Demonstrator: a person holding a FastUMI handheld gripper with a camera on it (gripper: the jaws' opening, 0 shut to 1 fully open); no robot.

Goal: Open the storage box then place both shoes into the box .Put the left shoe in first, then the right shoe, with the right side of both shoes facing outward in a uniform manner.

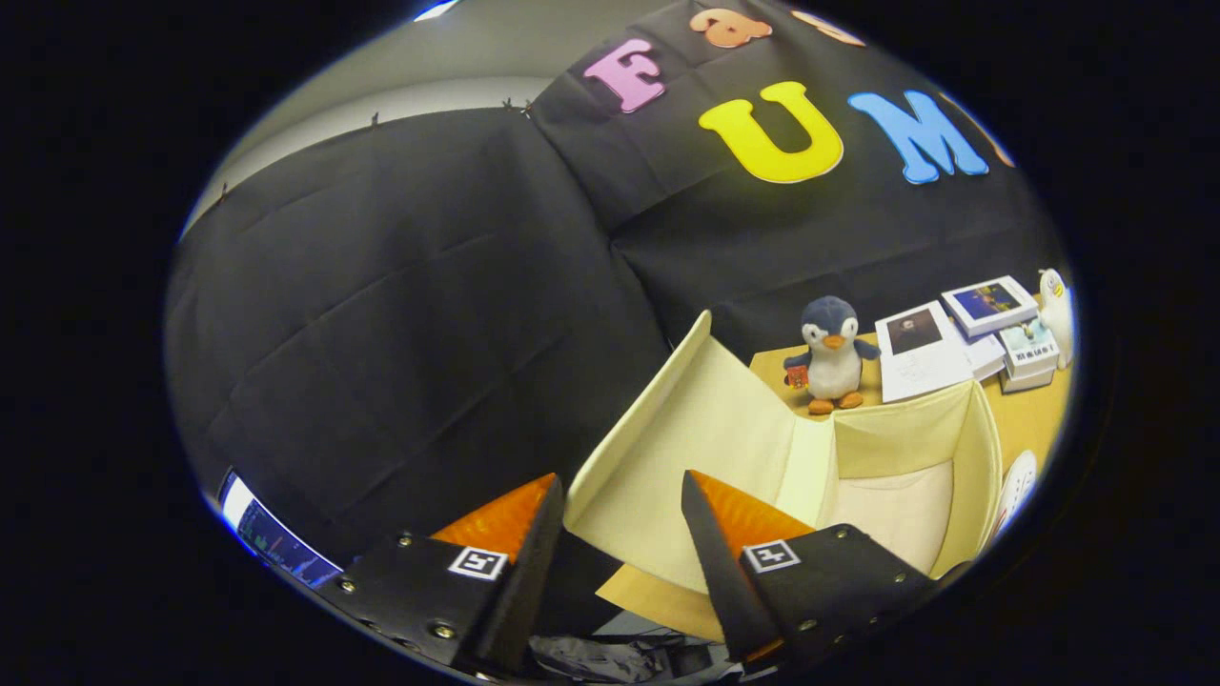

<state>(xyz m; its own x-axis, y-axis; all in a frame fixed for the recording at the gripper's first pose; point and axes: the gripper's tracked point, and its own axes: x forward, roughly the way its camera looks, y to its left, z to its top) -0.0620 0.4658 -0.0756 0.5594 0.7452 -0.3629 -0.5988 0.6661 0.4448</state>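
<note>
One tool (620,491) hangs with fingers spread, empty, before the open cream storage box (705,429); a penguin toy (831,354) stands beyond the box.

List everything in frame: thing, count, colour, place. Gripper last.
storage box: 1, cream fabric, open, lid flap raised, just ahead of the fingers, interior looks empty
penguin plush: 1, grey and white with orange beak and feet, on the table behind the box
small boxes: a few, white with printed pictures, stacked beside the penguin
paper sheet: 1, white with a dark picture, between penguin and small boxes
white figure: 1, partly cut off, past the small boxes
table: 1, light wood, under the box
screen: 1, lit, low beside the fingers
gripper: 1, fingers apart, holding nothing, box flap seen in the gap
</note>
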